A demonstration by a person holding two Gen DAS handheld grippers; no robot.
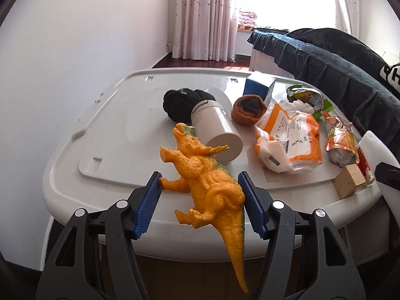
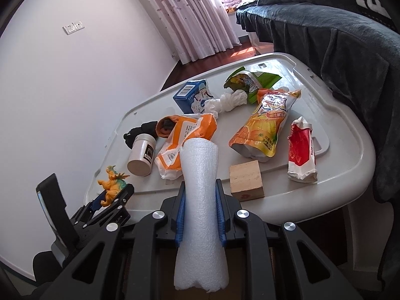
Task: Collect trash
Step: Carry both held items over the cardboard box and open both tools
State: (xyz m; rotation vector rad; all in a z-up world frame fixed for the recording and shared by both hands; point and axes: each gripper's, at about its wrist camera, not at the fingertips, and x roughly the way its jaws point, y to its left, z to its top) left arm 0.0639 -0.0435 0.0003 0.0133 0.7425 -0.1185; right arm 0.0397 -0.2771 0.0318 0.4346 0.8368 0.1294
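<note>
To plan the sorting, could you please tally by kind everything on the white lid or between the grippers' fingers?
Wrappers and pouches: 4 (orange-white bag, green bag, juice pouch, red wrapper)
Rolled socks: 2 (black sock, brown sock)
Blue carton: 1
Crumpled white plastic: 1
White jar: 1
Toy dinosaur: 1
Wooden block: 1
Foam roll: 1
Total: 12

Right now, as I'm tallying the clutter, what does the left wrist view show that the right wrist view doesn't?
Only the left wrist view: the left gripper with its pads against the orange dinosaur, whose tail overhangs the table edge. Only the right wrist view: the right gripper shut on a white foam roll, plus wall sockets. Both: the dinosaur, white jar, orange bag, wooden block and blue carton.
</note>
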